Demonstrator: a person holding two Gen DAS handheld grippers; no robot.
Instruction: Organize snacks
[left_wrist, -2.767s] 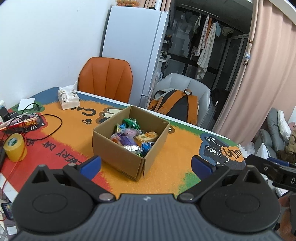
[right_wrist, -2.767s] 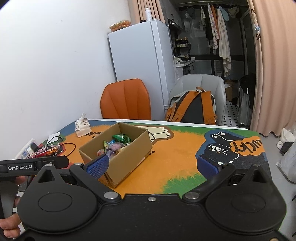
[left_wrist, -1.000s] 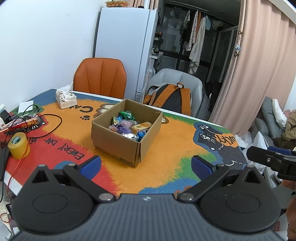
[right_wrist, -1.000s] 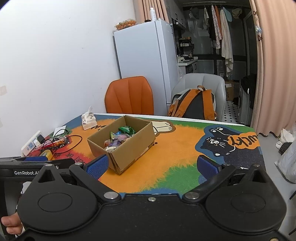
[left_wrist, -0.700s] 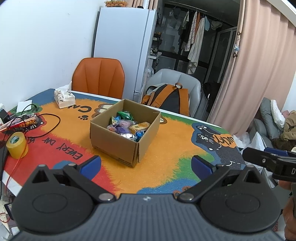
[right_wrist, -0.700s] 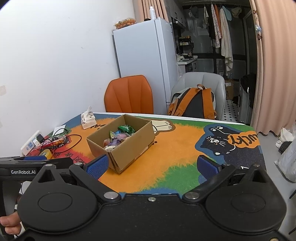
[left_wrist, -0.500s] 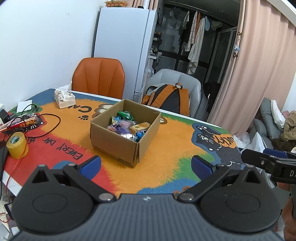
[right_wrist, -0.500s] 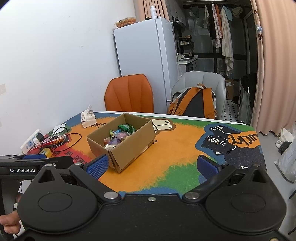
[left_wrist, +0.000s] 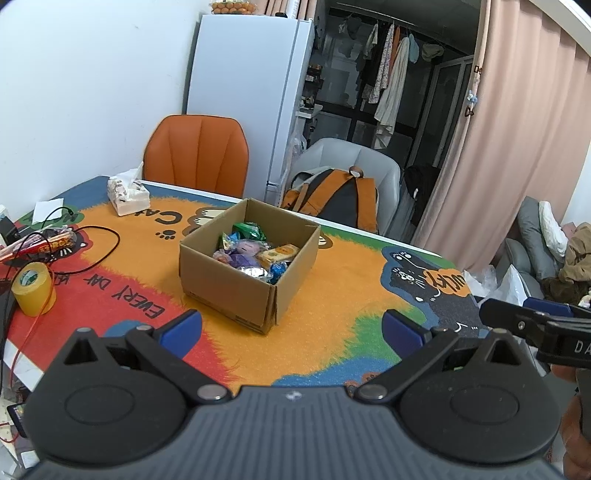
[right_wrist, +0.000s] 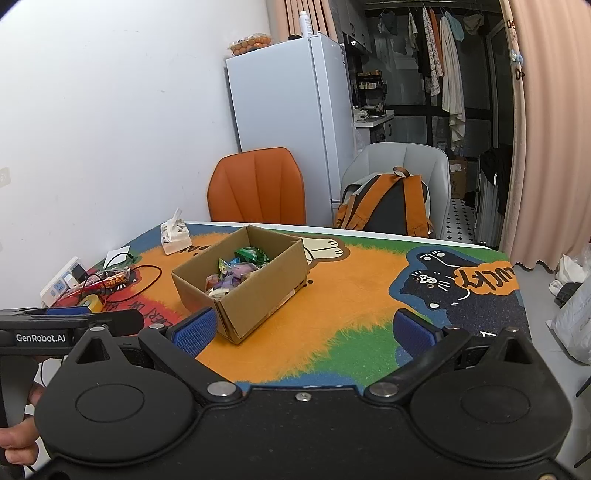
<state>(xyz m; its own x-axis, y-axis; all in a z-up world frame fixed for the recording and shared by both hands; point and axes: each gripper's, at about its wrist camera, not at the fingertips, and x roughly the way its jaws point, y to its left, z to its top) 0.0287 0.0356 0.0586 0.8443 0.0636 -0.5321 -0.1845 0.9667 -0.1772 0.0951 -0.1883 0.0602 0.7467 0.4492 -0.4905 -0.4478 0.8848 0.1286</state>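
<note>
Evidently the sorting is all but done: the open brown cardboard box (left_wrist: 248, 273) sits mid-table on the bright cartoon-cat table mat (left_wrist: 343, 295), holding the pile of foil- and plastic-wrapped snacks (left_wrist: 255, 253), and no loose snack shows on the mat around it. The left gripper (left_wrist: 291, 330) and the right gripper (right_wrist: 303, 330) both hang at the near edge, well apart from the box, blue-padded tongs spread wide and empty. A yellow tape roll (left_wrist: 33, 290) stands far left. The next move, I judge, is only a check for strays.
</note>
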